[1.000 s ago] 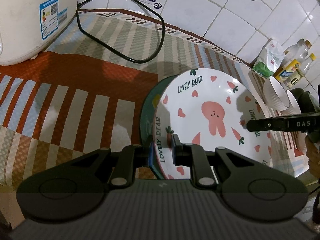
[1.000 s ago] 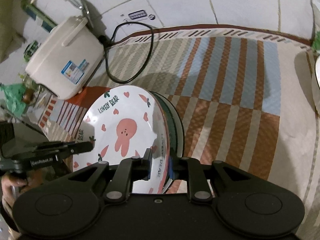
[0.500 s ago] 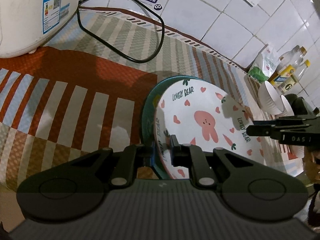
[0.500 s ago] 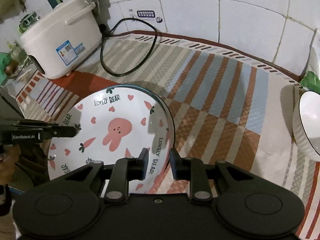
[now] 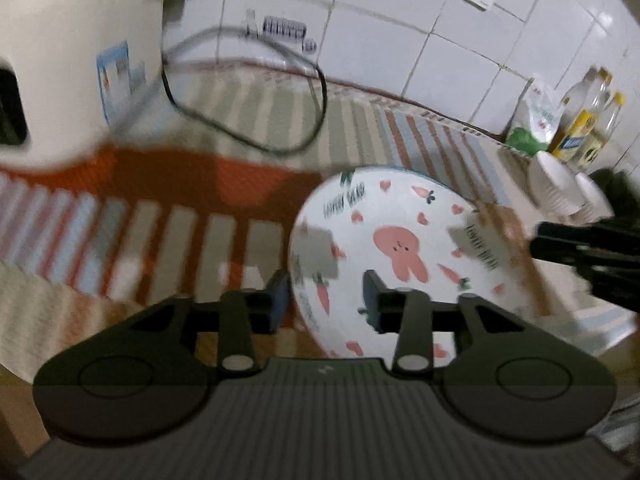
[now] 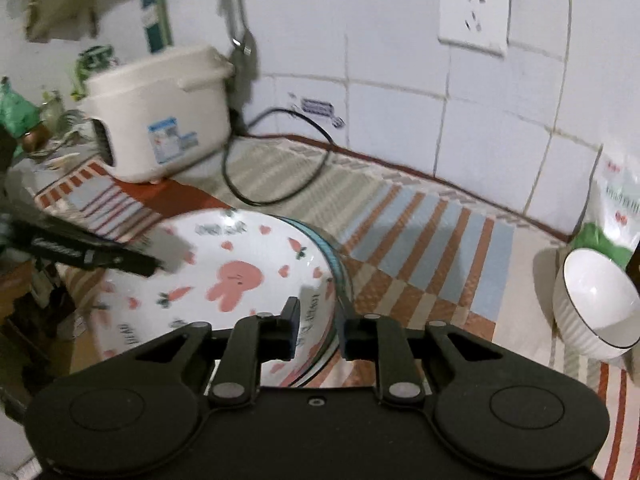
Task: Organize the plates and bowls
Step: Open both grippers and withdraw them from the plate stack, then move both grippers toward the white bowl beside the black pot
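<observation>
**Both grippers let go of the stacked plates**

Your jaws have spread since half a second ago: the left gripper (image 5: 325,298) and right gripper (image 6: 318,330) stand half open astride opposite rims, clamping nothing. That reads as the release, so the bunny plate (image 6: 224,276) now lies flat on the teal plate (image 6: 340,276) beneath it, on the striped mat (image 6: 420,220).

Count, working outward:
- two plates, stacked;
- two white ribbed bowls (image 5: 554,190) at 2 o'clock in the left view, nested on their sides, not yet sorted;
- one rice cooker (image 6: 160,128) at 10 o'clock in the right view;
- two oil bottles (image 5: 588,128) beyond the bowls.
</observation>
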### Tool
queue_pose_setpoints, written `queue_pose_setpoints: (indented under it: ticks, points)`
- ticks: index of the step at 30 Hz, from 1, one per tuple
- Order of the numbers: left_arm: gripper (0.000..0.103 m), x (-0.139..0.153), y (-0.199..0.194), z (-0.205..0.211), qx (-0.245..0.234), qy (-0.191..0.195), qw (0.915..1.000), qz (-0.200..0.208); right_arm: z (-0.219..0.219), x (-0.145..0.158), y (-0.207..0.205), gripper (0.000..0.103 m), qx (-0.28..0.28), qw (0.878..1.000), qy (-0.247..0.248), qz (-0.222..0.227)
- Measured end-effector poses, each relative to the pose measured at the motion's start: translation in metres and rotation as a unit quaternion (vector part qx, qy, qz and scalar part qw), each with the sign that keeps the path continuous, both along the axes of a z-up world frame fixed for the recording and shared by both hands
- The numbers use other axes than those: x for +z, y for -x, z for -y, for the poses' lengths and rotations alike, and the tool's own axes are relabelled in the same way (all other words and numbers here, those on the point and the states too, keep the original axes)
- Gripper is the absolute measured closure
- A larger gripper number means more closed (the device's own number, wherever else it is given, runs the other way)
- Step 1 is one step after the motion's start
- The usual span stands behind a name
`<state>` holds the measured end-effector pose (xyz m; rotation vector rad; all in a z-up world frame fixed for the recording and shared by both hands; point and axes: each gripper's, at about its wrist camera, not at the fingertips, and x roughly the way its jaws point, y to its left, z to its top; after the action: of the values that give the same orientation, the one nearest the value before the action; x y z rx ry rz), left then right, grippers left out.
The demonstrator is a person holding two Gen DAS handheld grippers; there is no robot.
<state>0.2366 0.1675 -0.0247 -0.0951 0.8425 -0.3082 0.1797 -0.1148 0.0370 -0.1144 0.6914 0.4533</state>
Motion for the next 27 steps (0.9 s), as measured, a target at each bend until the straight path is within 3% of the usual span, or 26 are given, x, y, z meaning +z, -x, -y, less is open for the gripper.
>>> queue_pose_setpoints:
  ticks: [1, 4, 5, 8, 12, 17, 19, 27]
  points:
    - [0.064, 0.004, 0.004, 0.004, -0.006, -0.012, 0.9998, 0.018, -0.001, 0.001, 0.005, 0.077, 0.003, 1.000, 0.001, 0.004]
    - [0.067, 0.010, 0.002, 0.005, -0.021, 0.030, 0.9993, -0.012, -0.003, 0.004, 0.016, 0.076, 0.006, 1.000, 0.004, 0.011]
    - [0.067, 0.012, 0.004, 0.007, -0.024, 0.028, 0.9993, -0.010, -0.003, 0.005, 0.020, 0.076, 0.006, 1.000, 0.004, 0.012]
    - [0.067, 0.020, 0.013, 0.018, -0.025, -0.012, 0.9995, 0.013, -0.001, 0.010, 0.033, 0.075, 0.003, 1.000, 0.007, 0.019]
    - [0.064, 0.030, 0.032, 0.025, -0.036, -0.025, 0.9988, 0.023, 0.006, 0.019, 0.055, 0.070, 0.000, 1.000, 0.004, 0.030]
    - [0.061, 0.050, 0.064, 0.037, -0.054, -0.044, 0.9964, 0.049, 0.010, 0.038, 0.086, 0.053, 0.001, 0.998, 0.011, 0.056]
    - [0.051, 0.061, 0.077, 0.045, -0.068, -0.059, 0.9940, 0.062, 0.011, 0.045, 0.097, 0.048, 0.005, 0.998, 0.015, 0.066]
    - [0.035, 0.092, 0.127, 0.063, -0.109, -0.085, 0.9867, 0.085, 0.015, 0.066, 0.141, 0.032, 0.014, 0.996, 0.037, 0.082]
